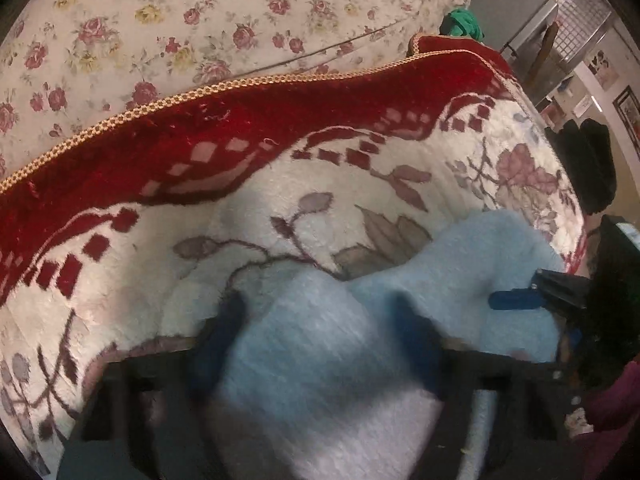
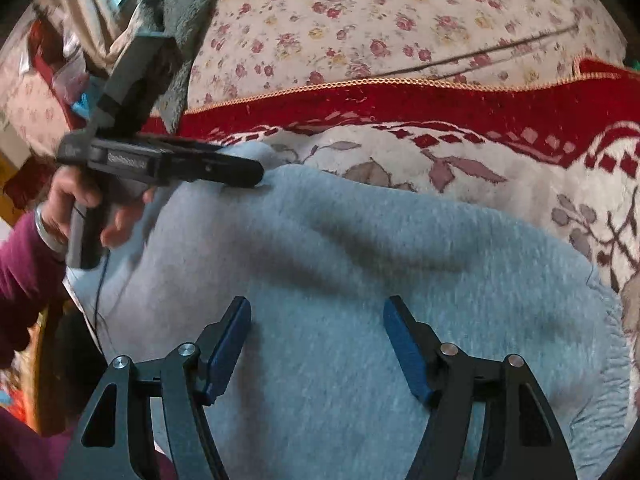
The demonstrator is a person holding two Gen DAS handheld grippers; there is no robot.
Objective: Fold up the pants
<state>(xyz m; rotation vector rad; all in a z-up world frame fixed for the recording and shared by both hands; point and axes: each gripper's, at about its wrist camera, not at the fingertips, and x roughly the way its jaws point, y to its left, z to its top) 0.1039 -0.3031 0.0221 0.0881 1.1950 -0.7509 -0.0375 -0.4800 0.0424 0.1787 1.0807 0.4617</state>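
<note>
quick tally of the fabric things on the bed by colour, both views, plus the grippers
Light blue fleece pants: 1
Red and cream floral plush blanket with gold trim: 1
Cream bedsheet with rose print: 1
Grey fuzzy cloth: 1
Green cloth: 1
Black two-finger grippers, left gripper and right gripper: 2
Total: 7

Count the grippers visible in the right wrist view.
2. The right gripper is at the bottom, over the blue pants; the left gripper is upper left, at their far edge.
</note>
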